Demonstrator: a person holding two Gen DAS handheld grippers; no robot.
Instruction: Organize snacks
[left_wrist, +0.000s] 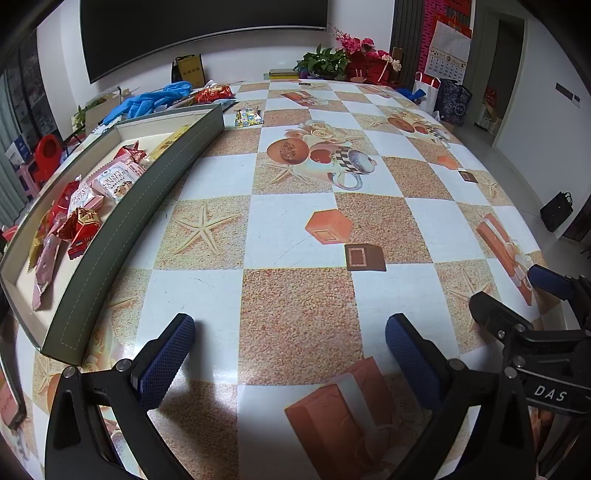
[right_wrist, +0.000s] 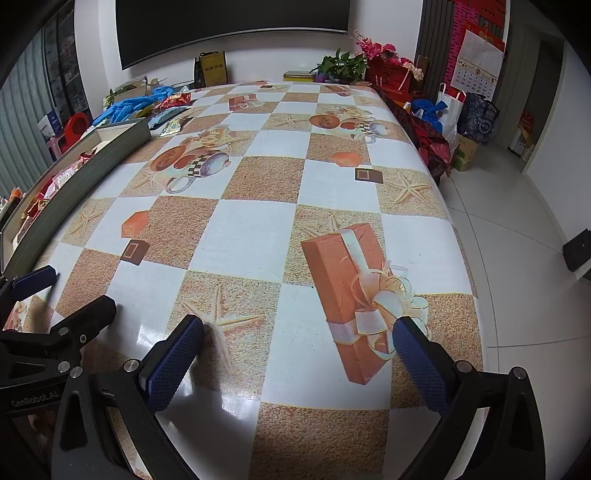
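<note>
We log: grey tray (left_wrist: 122, 236) left of left gripper (left_wrist: 290, 332), red, pink, gold snack packets (left_wrist: 110, 181) inside; both claws, right gripper (right_wrist: 299, 332) included, gape wide, empty.

A checkered tablecloth (right_wrist: 258, 225) printed with starfish, cups and gift boxes covers the table, with blue gloves (left_wrist: 147, 101) at its far left edge, potted flowers (left_wrist: 351, 55) beyond the far end, and a wall calendar (right_wrist: 478, 61) above paper bags (right_wrist: 448, 105).
</note>
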